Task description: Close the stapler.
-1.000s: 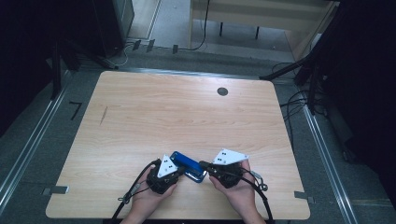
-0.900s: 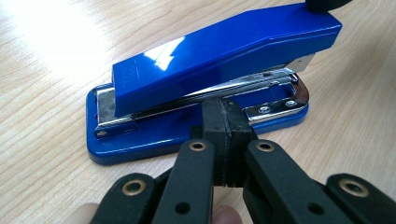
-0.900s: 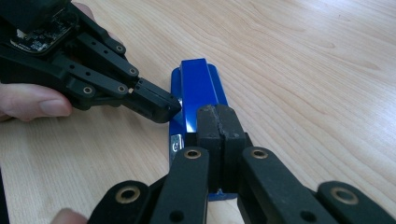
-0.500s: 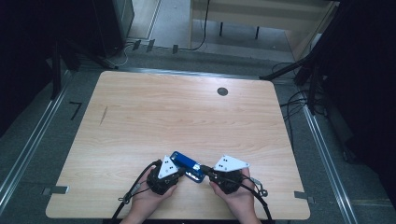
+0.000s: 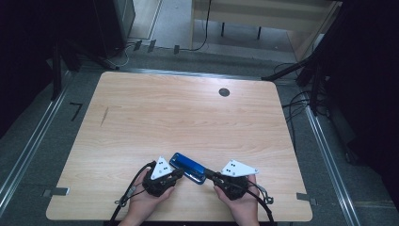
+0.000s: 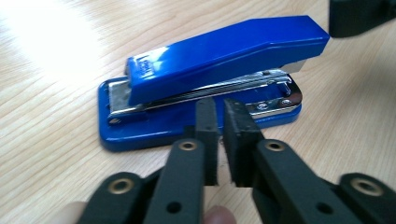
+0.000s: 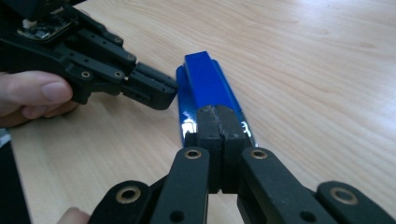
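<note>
A blue stapler [image 6: 210,88] is seen lying on the wooden desk [image 5: 188,117] near its front edge. The left gripper [image 6: 222,140], its jaws just parted slightly on nothing, is pointed at its side. The right gripper [image 7: 217,140], jaws closed and empty, is held at the stapler's end.

A: Where are the hands?
B: Both come in over the table's near edge, each holding a tool, tips angled toward each other.
A: The left tool [image 5: 178,173]?
B: Its jaws have just been opening, a narrow gap, nothing between them.
A: The right tool [image 5: 210,175]?
B: Jaws pressed together, nothing between.
</note>
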`<state>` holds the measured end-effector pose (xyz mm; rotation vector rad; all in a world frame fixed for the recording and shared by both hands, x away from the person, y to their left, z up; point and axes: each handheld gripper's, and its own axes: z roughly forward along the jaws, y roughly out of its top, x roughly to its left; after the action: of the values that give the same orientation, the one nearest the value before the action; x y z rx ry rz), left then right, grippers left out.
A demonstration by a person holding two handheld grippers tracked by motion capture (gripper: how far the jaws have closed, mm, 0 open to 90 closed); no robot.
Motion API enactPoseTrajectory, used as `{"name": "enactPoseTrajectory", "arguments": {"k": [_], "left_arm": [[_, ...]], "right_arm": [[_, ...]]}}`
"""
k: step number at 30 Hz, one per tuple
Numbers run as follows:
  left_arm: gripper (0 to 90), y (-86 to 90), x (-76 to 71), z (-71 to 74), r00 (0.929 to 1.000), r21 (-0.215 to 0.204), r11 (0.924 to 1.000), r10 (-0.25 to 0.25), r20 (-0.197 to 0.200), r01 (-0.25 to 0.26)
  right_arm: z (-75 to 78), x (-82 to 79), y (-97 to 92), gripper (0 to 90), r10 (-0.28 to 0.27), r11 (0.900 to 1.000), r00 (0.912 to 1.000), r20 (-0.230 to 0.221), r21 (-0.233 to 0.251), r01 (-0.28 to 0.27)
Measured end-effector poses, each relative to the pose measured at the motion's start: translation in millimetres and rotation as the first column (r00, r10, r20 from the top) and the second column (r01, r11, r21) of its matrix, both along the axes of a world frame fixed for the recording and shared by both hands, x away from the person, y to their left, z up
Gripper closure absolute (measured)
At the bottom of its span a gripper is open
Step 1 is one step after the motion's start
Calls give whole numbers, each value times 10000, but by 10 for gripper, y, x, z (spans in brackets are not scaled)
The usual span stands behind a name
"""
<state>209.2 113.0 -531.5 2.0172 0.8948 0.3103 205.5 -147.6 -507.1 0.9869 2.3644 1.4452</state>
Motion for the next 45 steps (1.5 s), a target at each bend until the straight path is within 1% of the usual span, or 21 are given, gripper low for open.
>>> {"name": "enactPoseTrajectory", "arguments": {"k": [2, 4, 6, 8, 11, 12, 14, 19, 21, 22, 25, 28, 31, 33, 35, 38, 39, 40, 42, 43, 45], "left_arm": [[780, 48, -4, 13, 9999, -122, 9999, 86, -120, -88], [735, 104, -13, 14, 9997, -51, 9997, 225, -88, -226], [677, 186, -24, 26, 9994, -283, 9990, 343, -89, -346], [564, 272, -35, 44, 9987, -384, 9981, 493, 81, -490], [464, 413, -54, 75, 9948, -388, 9952, 918, 437, -902], [441, 465, -52, 87, 9933, -472, 9933, 1072, 438, -1051], [373, 556, -33, 113, 9879, -408, 9879, 1509, 346, -1495], [297, 781, 4, 142, 9718, -613, 9712, 2328, 387, -2302], [266, 878, 2, 166, 9681, -654, 9675, 2471, 418, -2441], [249, 927, 0, 175, 9641, -694, 9635, 2618, 433, -2585], [208, 1087, -3, 189, 9541, -527, 9534, 2985, 247, -2970], [176, 1249, -10, 199, 9468, -621, 9450, 3218, -1, -3212], [164, 1407, -70, 201, 9381, -691, 9356, 3460, -171, -3464], [160, 1511, -124, 209, 9329, -623, 9309, 3601, -81, -3599], [160, 1618, -172, 209, 9213, -457, 9203, 3888, -42, -3886], [159, 1791, -222, 200, 9026, -451, 9017, 4305, -5, -4301], [158, 1842, -225, 194, 8943, -478, 8934, 4474, 65, -4466], [154, 1888, -221, 188, 8835, -568, 8822, 4685, 70, -4674], [155, 1963, -209, 173, 8677, -730, 8653, 4970, -38, -4959], [155, 1984, -205, 166, 8631, -728, 8607, 5050, -27, -5039], [155, 1997, -191, 152, 8602, -620, 8586, 5099, 15, -5088]], "right_arm": [[-18, -19, -8, 900, 48, 10000, 9999, -96, 18, -47], [-42, -31, -12, 900, 72, 10000, 9999, -153, -33, -72], [-64, -37, -12, 900, 110, 9999, 9997, -208, -51, -111], [-80, -49, 2, 900, 128, 9999, 9995, -276, -91, -131], [-108, -57, 31, 900, 272, 9995, 9991, -337, -125, -276], [-115, -58, 41, 900, 328, 9993, 9988, -361, -160, -334], [-130, -57, 57, 900, 405, 9989, 9986, -333, -228, -413], [-160, -61, 71, 900, 422, 9987, 9981, -443, -267, -434], [-167, -61, 71, 900, 435, 9986, 9981, -447, -269, -447], [-168, -62, 69, 900, 445, 9985, 9980, -454, -284, -458], [-178, -60, 64, 900, 450, 9986, 9978, -479, -271, -464], [-190, -56, 67, 900, 455, 9986, 9976, -520, -255, -468], [-204, -57, 85, 900, 512, 9982, 9972, -548, -272, -528], [-220, -62, 105, 900, 546, 9979, 9968, -585, -304, -564], [-241, -65, 127, 900, 612, 9971, 9961, -639, -413, -639], [-266, -72, 162, 900, 695, 9961, 9951, -699, -489, -730], [-270, -73, 171, 900, 734, 9957, 9947, -722, -517, -772], [-274, -74, 179, 900, 737, 9956, 9945, -740, -527, -777], [-281, -72, 194, 900, 771, 9951, 9940, -775, -559, -815], [-286, -70, 200, 900, 815, 9945, 9936, -782, -599, -863], [-300, -69, 219, 900, 861, 9934, 9929, -825, -686, -918]]}}
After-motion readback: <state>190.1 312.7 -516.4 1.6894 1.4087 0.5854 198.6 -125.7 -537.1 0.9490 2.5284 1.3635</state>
